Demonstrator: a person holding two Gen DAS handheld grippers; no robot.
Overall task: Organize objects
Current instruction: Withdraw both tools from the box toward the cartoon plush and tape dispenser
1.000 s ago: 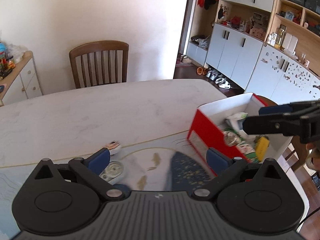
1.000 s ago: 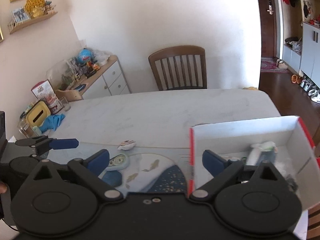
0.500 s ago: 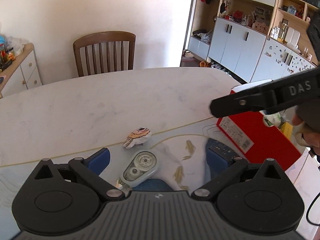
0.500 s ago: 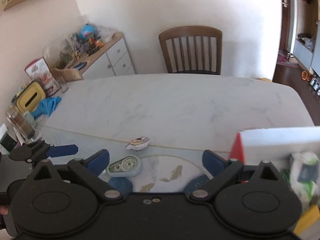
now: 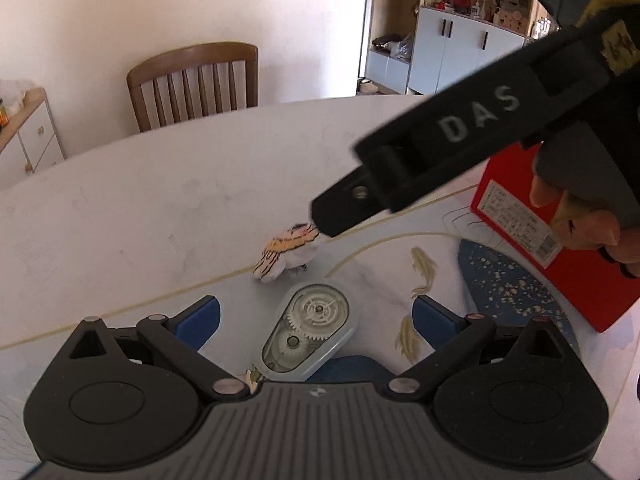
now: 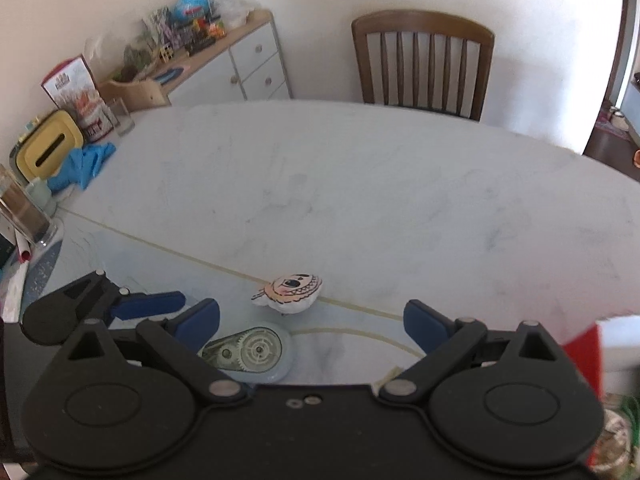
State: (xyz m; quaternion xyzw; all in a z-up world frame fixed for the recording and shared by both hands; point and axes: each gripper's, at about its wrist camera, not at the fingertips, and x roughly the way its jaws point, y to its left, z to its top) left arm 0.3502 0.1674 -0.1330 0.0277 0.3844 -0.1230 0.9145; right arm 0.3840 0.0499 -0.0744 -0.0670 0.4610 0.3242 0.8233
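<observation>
Right wrist view, red box (image 6: 584,356) blurred, cropped

Right gripper (image 6: 311,322) wide, empty; shark toy (image 6: 289,294) ahead, tape dispenser (image 6: 250,354) near.

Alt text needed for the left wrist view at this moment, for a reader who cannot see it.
The open left gripper hovers over a clear correction-tape dispenser on a marble-look table. The right gripper's black finger reaches in near a small cartoon-face toy; a red box stands at right.
</observation>
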